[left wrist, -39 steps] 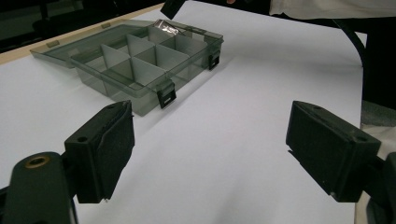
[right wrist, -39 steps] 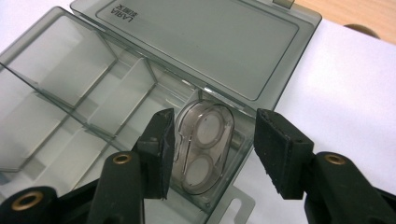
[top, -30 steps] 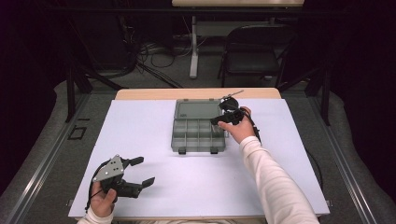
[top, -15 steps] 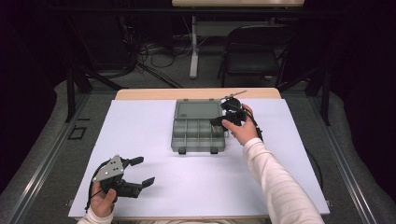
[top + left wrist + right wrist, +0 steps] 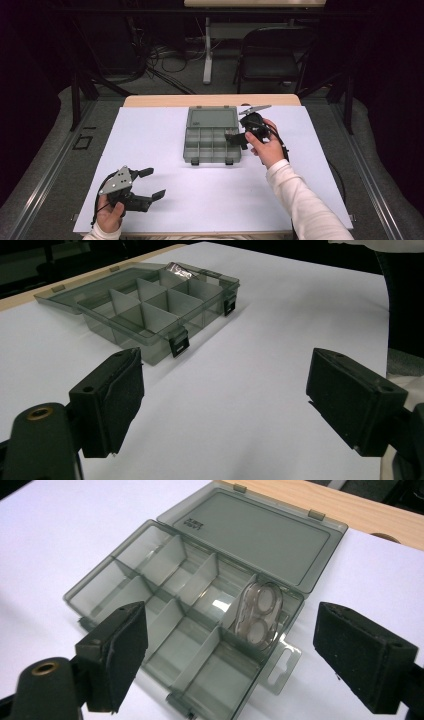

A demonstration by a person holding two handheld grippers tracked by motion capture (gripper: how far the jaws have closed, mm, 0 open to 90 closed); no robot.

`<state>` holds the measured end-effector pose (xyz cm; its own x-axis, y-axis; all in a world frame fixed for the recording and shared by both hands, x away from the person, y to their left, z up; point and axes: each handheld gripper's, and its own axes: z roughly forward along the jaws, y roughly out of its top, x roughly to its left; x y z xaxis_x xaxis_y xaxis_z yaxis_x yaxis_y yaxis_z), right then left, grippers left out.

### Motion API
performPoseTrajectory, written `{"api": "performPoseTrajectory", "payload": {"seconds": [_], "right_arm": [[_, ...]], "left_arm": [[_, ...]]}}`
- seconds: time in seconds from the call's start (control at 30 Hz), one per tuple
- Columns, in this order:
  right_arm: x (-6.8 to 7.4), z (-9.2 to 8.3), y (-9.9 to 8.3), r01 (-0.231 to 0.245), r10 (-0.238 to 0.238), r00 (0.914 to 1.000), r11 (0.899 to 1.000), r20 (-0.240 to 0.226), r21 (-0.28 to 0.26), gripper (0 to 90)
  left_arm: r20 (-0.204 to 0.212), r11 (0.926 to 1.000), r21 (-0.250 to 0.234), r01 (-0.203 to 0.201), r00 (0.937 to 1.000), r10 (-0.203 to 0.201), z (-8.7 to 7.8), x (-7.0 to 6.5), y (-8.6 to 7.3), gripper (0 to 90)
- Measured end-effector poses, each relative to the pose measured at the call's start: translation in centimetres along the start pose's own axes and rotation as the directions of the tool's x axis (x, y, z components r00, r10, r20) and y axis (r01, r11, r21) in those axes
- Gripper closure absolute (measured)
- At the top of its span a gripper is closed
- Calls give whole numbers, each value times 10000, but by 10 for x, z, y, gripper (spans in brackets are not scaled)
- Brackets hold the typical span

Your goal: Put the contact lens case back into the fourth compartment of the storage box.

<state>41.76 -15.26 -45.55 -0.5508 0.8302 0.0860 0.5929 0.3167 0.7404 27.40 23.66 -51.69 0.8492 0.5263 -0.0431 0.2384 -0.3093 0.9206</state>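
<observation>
A smoky grey compartment box (image 5: 212,145) lies mid-table with its lid (image 5: 211,118) folded back flat. In the right gripper view, a clear blister pack (image 5: 260,615) with two round discs leans in a right-hand compartment of the box (image 5: 165,595), its tab sticking out over the rim. My right gripper (image 5: 235,140) hovers at the box's right edge, open (image 5: 235,645), with nothing between its jaws. My left gripper (image 5: 152,183) rests near the front left of the table, open (image 5: 225,410) and empty, pointing toward the box (image 5: 150,305).
A white sheet (image 5: 150,140) covers the table, with a bare wooden strip (image 5: 160,101) along the far edge. A black chair (image 5: 272,55), a table leg and cables stand on the floor beyond. The person's right sleeve (image 5: 300,200) crosses the front right.
The right hand and its gripper have drawn back slightly from the box, toward the person. The left gripper has not moved.
</observation>
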Motion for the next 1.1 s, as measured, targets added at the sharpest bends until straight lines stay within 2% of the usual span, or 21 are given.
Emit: {"api": "performPoseTrajectory", "payload": {"seconds": [0.2, 0.57, 0.73, 0.9, 1.1], "right_arm": [[7, -14, -12, 31, -34, 9999, 9996, -132, -268, 141], [22, -41, -41, 324, -323, 9995, 9967, 18, -749, 141], [28, -47, -53, 336, -344, 9994, 9953, -70, -903, 141], [35, -50, -63, 477, -470, 9988, 9936, 100, -1026, 140], [42, -50, -79, 413, -404, 9991, 9923, 100, -1164, 140]], "left_arm": [[-44, 10000, -36, -26, 10000, 26, 0, 0, 0, 160], [-47, 10000, 8, -27, 10000, 27, 0, 0, 0, 160], [-74, 10000, -42, -5, 10000, 4, 0, 0, 0, 160], [-76, 10000, -35, -15, 10000, 15, 0, -1, 0, 160], [-91, 10000, -42, -13, 10000, 12, -1, 0, 0, 160]]}}
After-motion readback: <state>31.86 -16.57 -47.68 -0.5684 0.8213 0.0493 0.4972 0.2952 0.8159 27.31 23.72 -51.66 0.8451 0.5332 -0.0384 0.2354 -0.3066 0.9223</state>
